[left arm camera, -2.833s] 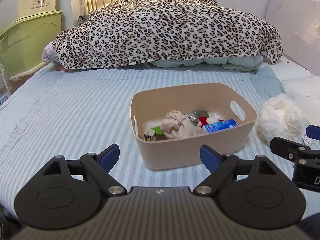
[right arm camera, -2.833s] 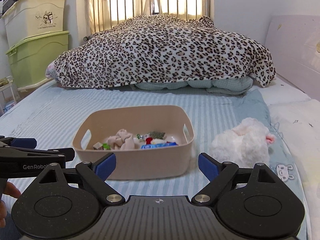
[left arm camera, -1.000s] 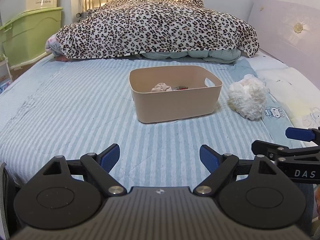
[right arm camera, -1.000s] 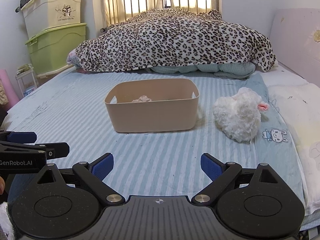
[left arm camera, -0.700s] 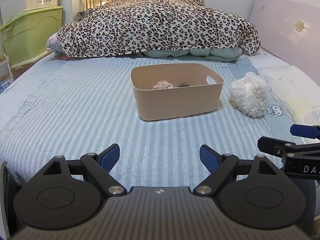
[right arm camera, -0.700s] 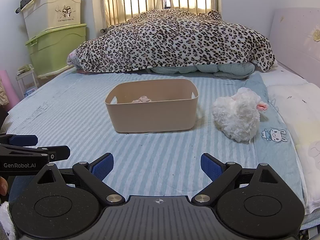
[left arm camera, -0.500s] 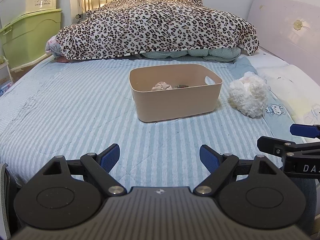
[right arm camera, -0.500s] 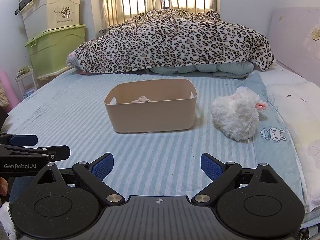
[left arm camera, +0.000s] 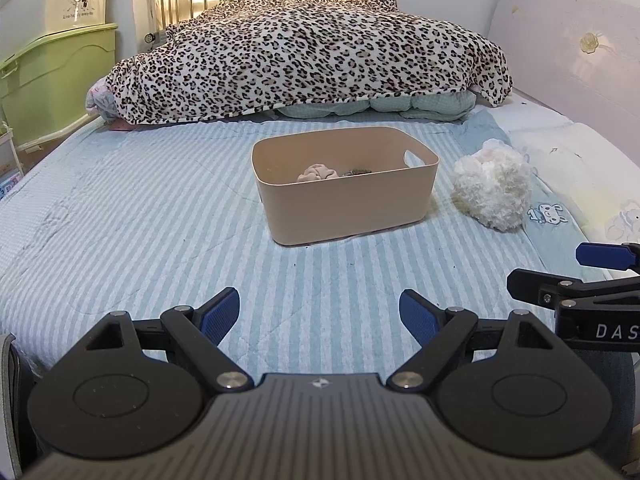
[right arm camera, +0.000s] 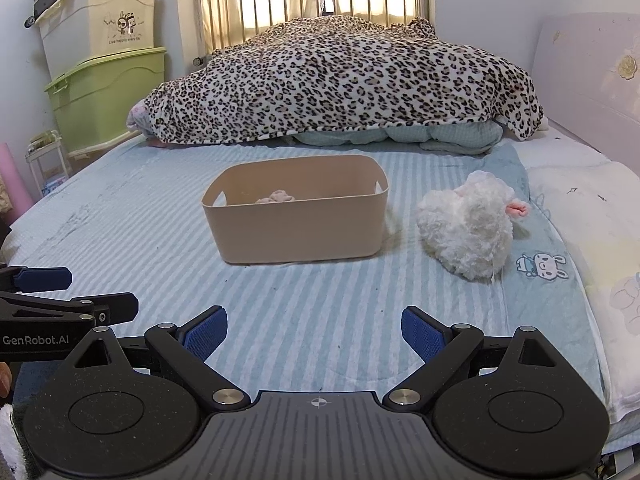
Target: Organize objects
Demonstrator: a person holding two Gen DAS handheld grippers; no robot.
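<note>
A beige plastic bin (left arm camera: 352,216) stands on the striped bed, also in the right wrist view (right arm camera: 296,224). A pink cloth item (left arm camera: 318,172) and other small things lie inside, mostly hidden by the wall. A white plush toy (left arm camera: 494,190) lies on the bed right of the bin, also in the right wrist view (right arm camera: 468,228). My left gripper (left arm camera: 320,316) is open and empty, well short of the bin. My right gripper (right arm camera: 316,332) is open and empty, level with the left one.
A leopard-print blanket (right arm camera: 344,80) is heaped over bedding at the far end. Stacked storage boxes (right arm camera: 104,64) stand at the left beside the bed. A pale headboard panel (left arm camera: 568,48) runs along the right. A white pillow area (right arm camera: 592,208) lies right of the plush toy.
Both grippers have pulled back from the bin toward the near edge of the bed, then held nearly still. Both stayed open and empty.
</note>
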